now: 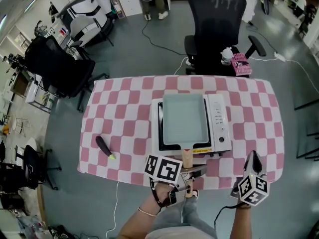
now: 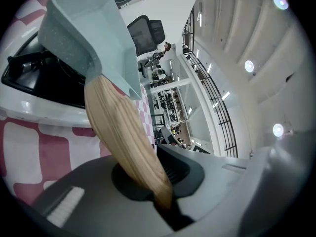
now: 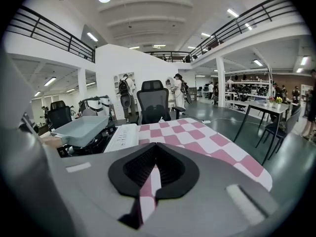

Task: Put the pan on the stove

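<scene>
A pale teal rectangular pan point(image 1: 183, 118) sits on the white tabletop stove point(image 1: 219, 126), its wooden handle point(image 1: 187, 158) pointing toward the table's front edge. My left gripper point(image 1: 192, 173) is shut on the end of that handle. In the left gripper view the handle point(image 2: 123, 132) runs from between the jaws of the left gripper point(image 2: 158, 181) up to the pan point(image 2: 89, 38) over the black burner point(image 2: 29, 78). My right gripper point(image 1: 253, 159) hovers at the table's front right, shut and holding nothing. From the right gripper point(image 3: 154, 162) the pan point(image 3: 79, 130) and stove point(image 3: 123, 135) lie to the left.
The table wears a pink-and-white checked cloth point(image 1: 129, 98). A black tool with a yellow-green tip point(image 1: 104, 147) lies near the front left. A black office chair point(image 1: 217, 29) behind the table carries a pink book point(image 1: 241, 63) and a cup point(image 1: 227, 55). Another chair point(image 1: 60, 68) stands at the left.
</scene>
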`<action>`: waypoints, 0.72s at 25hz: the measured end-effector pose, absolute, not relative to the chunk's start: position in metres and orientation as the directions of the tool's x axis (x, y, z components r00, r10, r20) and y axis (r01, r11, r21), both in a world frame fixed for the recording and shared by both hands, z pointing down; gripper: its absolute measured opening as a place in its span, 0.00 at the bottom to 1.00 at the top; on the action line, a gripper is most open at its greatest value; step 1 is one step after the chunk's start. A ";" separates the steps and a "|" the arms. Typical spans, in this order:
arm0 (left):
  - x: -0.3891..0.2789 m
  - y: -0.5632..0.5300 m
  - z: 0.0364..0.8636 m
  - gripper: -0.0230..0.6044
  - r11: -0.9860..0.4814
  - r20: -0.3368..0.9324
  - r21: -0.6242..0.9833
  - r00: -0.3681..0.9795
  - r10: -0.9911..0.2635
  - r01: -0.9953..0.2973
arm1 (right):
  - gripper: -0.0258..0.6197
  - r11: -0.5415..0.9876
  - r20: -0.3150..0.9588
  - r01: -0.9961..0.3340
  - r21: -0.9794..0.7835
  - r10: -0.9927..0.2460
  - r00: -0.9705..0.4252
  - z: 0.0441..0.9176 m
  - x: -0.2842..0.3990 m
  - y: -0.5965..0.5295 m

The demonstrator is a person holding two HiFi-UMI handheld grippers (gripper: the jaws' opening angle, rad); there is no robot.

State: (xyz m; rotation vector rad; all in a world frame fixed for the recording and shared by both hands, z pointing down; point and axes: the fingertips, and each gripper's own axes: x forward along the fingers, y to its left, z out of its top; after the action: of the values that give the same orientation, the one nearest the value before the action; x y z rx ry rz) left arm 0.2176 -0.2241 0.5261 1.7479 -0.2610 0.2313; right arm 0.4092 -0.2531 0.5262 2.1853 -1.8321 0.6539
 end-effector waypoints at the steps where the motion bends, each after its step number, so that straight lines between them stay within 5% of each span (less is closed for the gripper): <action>1: 0.218 -0.225 0.526 0.06 -0.185 0.296 0.936 0.954 -0.047 -0.300 | 0.06 -0.199 0.465 -0.973 -0.117 -0.877 0.123 0.527 0.408 -0.254; 18: 0.224 -0.228 0.537 0.06 -0.196 0.300 0.933 0.953 -0.033 -0.300 | 0.05 -0.185 0.480 -0.975 -0.126 -0.871 0.103 0.537 0.403 -0.261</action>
State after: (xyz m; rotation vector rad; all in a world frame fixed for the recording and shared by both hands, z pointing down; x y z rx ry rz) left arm 0.2239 -0.2282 0.5372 1.7579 -0.2499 0.2456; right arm 0.4032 -0.2609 0.5374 2.1556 -1.8451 0.6787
